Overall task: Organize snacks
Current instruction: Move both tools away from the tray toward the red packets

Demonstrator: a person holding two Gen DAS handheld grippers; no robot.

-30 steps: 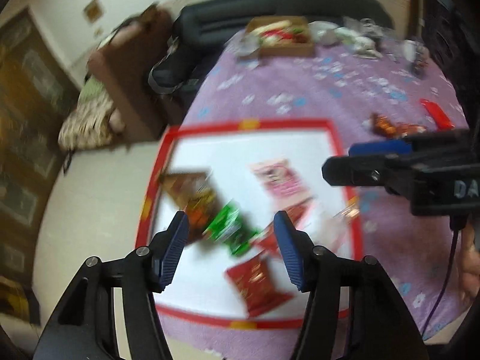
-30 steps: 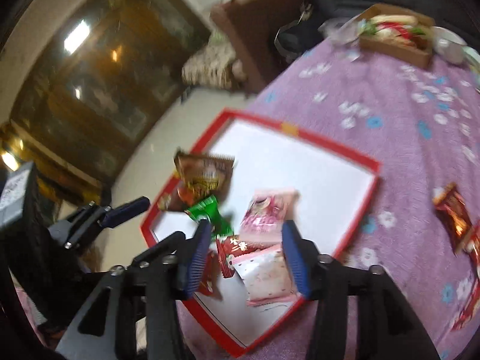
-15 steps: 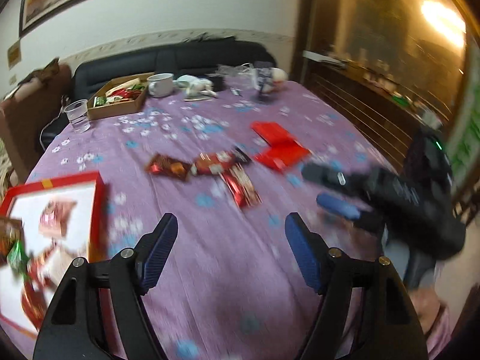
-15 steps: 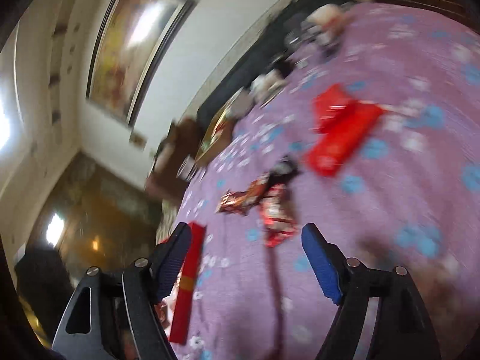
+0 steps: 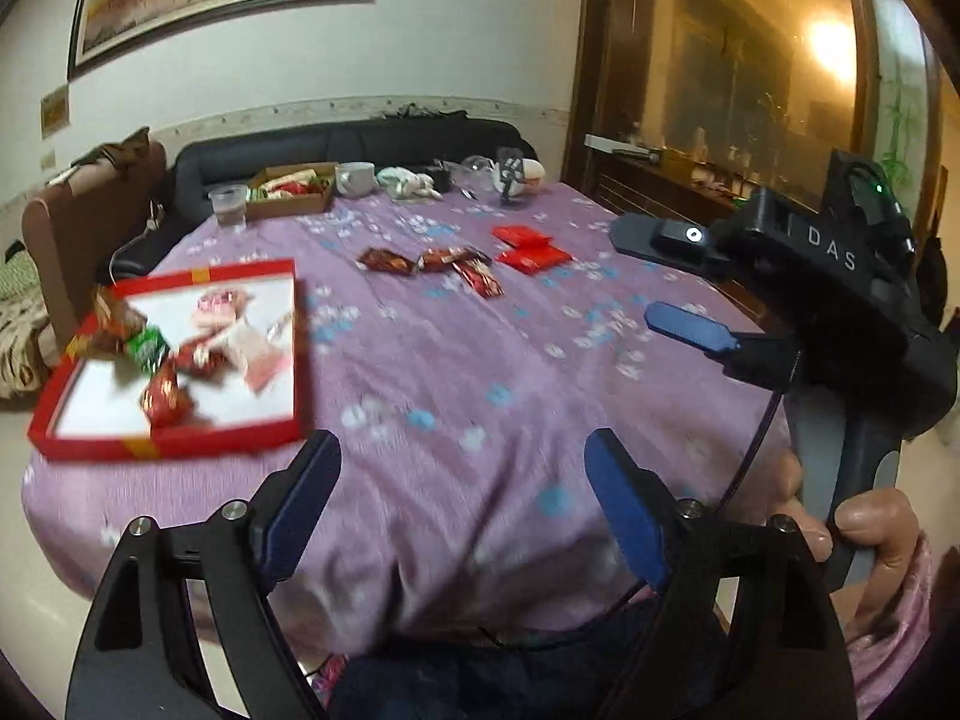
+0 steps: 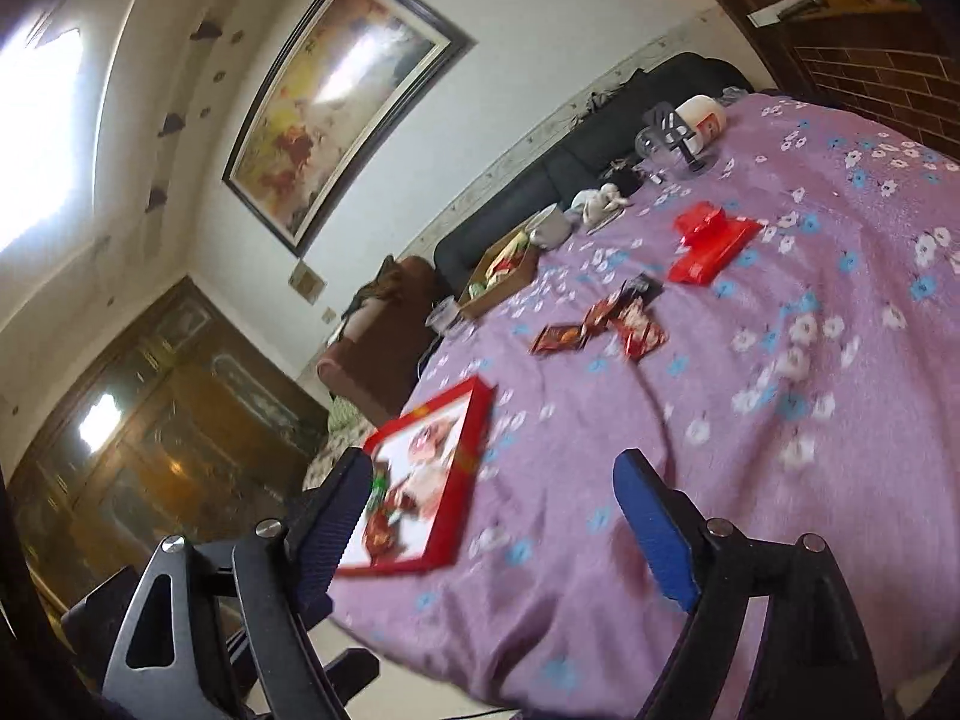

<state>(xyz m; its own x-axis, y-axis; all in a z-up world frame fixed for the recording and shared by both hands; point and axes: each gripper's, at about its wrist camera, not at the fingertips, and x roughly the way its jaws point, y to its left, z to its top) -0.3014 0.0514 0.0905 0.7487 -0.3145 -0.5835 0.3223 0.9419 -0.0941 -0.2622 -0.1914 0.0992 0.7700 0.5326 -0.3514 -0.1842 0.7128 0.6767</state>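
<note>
With the red box (image 5: 168,444) of sorted snacks off to its left, the left gripper (image 5: 468,504), like the right gripper (image 6: 498,528), had just opened empty, so reaching squarely for the loose snack packets (image 5: 432,264) ahead seemed wise.

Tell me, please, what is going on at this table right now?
A person is sorting snacks with a handheld gripper in each hand. Several packets already lie in the red-rimmed tray at the table's edge. A few brown and red snack packets and two flat red packs remain loose on the purple floral tablecloth. The left gripper and the right gripper have just been opening, and both are empty.
</note>
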